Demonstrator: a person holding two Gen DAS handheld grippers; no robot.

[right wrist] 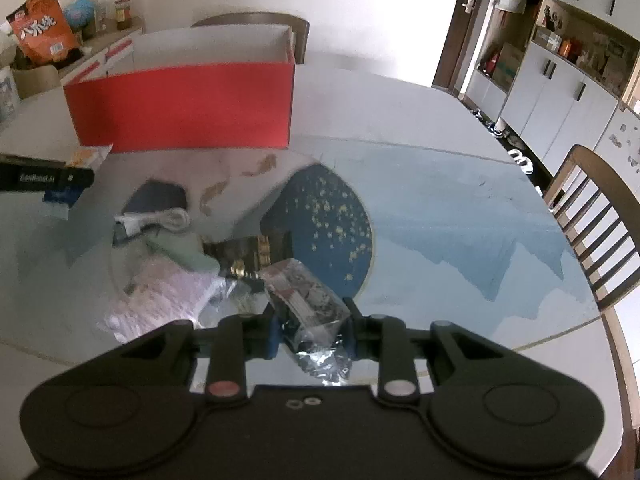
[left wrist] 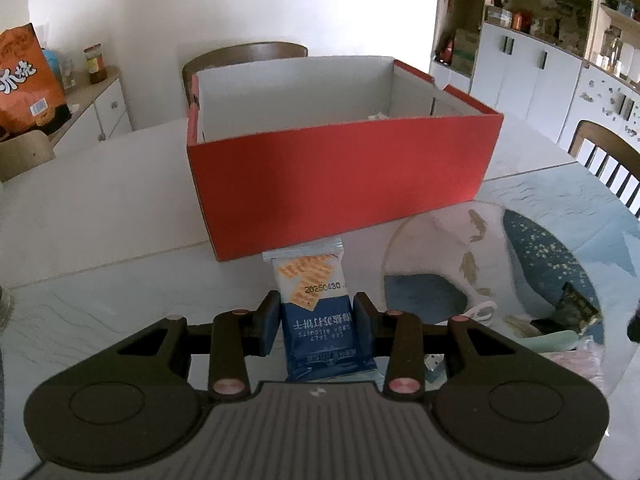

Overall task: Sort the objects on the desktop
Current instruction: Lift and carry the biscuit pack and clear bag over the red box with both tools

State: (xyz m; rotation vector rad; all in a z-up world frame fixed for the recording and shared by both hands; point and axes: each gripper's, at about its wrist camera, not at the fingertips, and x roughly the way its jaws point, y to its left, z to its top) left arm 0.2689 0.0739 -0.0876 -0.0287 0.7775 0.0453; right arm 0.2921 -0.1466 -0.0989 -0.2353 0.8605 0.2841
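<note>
The left gripper [left wrist: 316,320] is clenched on a blue-and-white sea salt biscuit packet [left wrist: 316,304], the red box [left wrist: 340,168] standing open at twelve o'clock just beyond it on the table [left wrist: 100,208]; the right gripper [right wrist: 312,330] is clamped on a crinkly silver snack wrapper [right wrist: 308,296]. Loose packets [right wrist: 172,280] lie heaped at ten o'clock from that wrapper on the blue patterned mat [right wrist: 440,216].

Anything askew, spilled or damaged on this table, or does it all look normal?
Nothing spilled or damaged. The red box stands upright and open. Each claw grips a sealed snack: the left claw a soda biscuit packet, the right claw a crinkled foil-and-clear packet. The remaining pile is just unsorted.
</note>
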